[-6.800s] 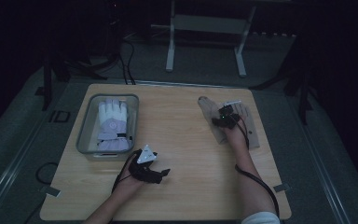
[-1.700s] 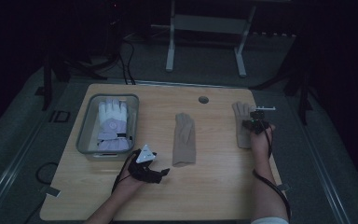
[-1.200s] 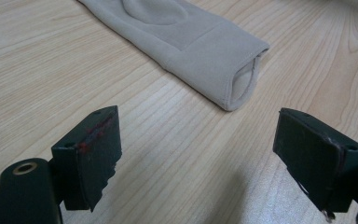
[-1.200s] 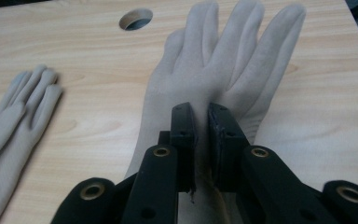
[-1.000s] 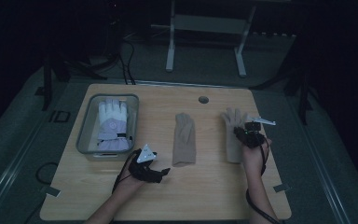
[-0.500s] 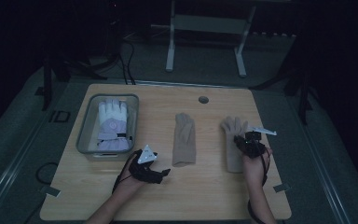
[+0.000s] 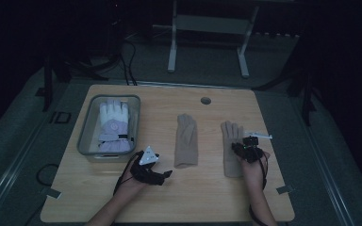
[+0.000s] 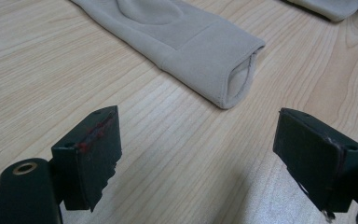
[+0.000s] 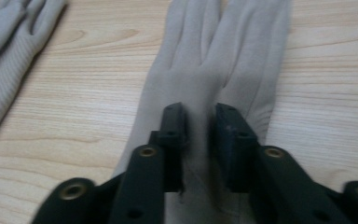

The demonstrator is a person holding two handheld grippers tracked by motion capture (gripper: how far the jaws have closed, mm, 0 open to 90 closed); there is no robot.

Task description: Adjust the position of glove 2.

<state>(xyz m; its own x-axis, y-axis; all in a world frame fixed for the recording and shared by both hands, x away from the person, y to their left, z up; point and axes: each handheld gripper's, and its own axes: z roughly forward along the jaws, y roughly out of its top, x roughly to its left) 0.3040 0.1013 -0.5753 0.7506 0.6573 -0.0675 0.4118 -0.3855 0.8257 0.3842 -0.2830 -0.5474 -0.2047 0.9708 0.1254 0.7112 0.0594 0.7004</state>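
Observation:
Two beige gloves lie flat on the wooden table, fingers pointing away. The middle glove (image 7: 186, 139) has its open cuff (image 8: 235, 79) just ahead of my left gripper (image 7: 162, 174) (image 8: 200, 126), which rests open and empty near the front edge. My right gripper (image 7: 243, 148) (image 9: 198, 116) hangs low over the palm of the right glove (image 7: 229, 136) (image 9: 223, 56). Its jaws have just been opening and stand a narrow gap apart, with glove fabric showing flat beneath the gap.
A clear bin (image 7: 86, 141) at the left holds white and lilac gloves (image 7: 113, 122). A round cable hole (image 7: 205, 100) sits at the table's far edge. Bare wood lies along the front edge and between the gloves.
My right gripper has brought the right glove nearer and down onto the table, where it now lies flat. Its jaws have parted slightly. The left gripper has stayed where it was.

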